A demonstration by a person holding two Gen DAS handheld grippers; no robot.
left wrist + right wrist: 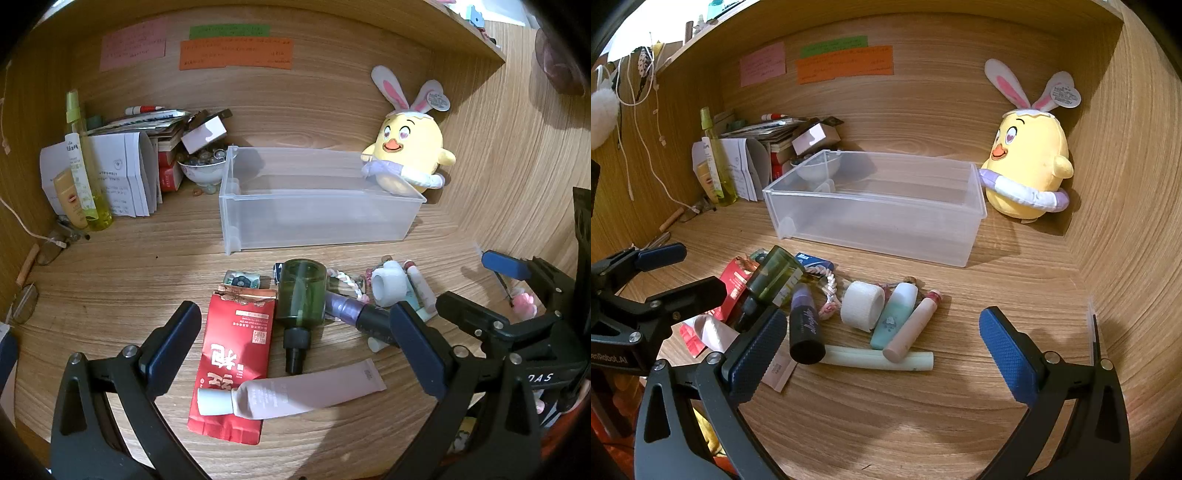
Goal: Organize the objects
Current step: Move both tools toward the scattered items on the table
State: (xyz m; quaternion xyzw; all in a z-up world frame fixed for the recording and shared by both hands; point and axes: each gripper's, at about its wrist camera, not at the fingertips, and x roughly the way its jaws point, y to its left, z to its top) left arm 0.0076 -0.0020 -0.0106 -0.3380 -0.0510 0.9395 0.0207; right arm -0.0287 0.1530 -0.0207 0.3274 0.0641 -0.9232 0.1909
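Note:
A clear plastic bin [317,206] [875,210] stands empty on the wooden desk. In front of it lies a pile: a red packet [232,365], a pink tube [295,395], a green bottle [301,295] [772,277], a purple-black bottle [358,314] [805,328], a white tape roll [386,288] [862,304], a teal bottle [894,317] and a pink stick [912,325]. My left gripper [295,347] is open above the red packet and pink tube. My right gripper [882,350] is open, near the purple bottle and the pale green tube [875,360].
A yellow plush chick [410,147] [1027,170] sits right of the bin. Papers, boxes, a bowl of beads [203,166] and a yellow-green spray bottle [86,162] crowd the back left. Wooden walls enclose the desk. Glasses [26,302] lie at the left.

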